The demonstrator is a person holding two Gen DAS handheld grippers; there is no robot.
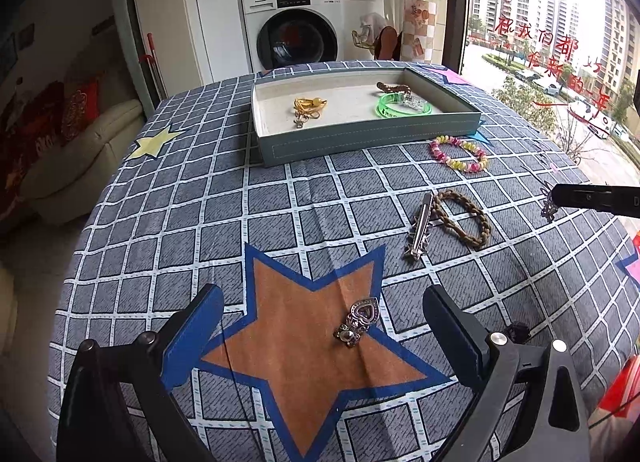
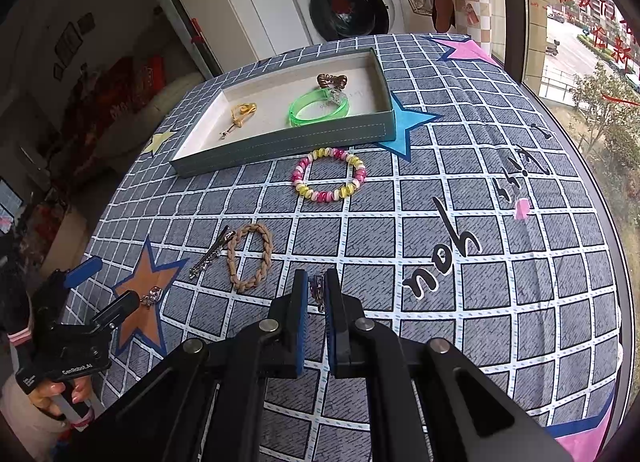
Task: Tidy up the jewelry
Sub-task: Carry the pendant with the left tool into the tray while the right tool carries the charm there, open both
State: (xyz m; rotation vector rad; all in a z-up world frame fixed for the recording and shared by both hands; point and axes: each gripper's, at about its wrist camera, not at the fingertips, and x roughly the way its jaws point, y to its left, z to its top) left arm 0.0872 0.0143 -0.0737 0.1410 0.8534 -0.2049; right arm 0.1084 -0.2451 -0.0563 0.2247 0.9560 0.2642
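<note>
The surface, spread with a grey checked cloth printed with stars, carries everything; at its far side sits the shallow tray, the collecting place, already holding a gold chain, a green bangle and a brown beaded piece. Just near the tray's front wall lies the pink-and-yellow bead bracelet, not yet sorted. Nearer, the braided tan bracelet lies touching a metal hair clip.

The left hand-held gripper stands released, its jaws spread wide either side of the heart-shaped ring, which rests on the orange star without touching either pad; that straddle suits a pick-up, though it could equally be a set-down. The right hand-held gripper is clenched on a small dark trinket, pinched at the tips and lifted off the cloth for carrying to the tray; what it is exactly is hard to tell, perhaps an earring or charm
</note>
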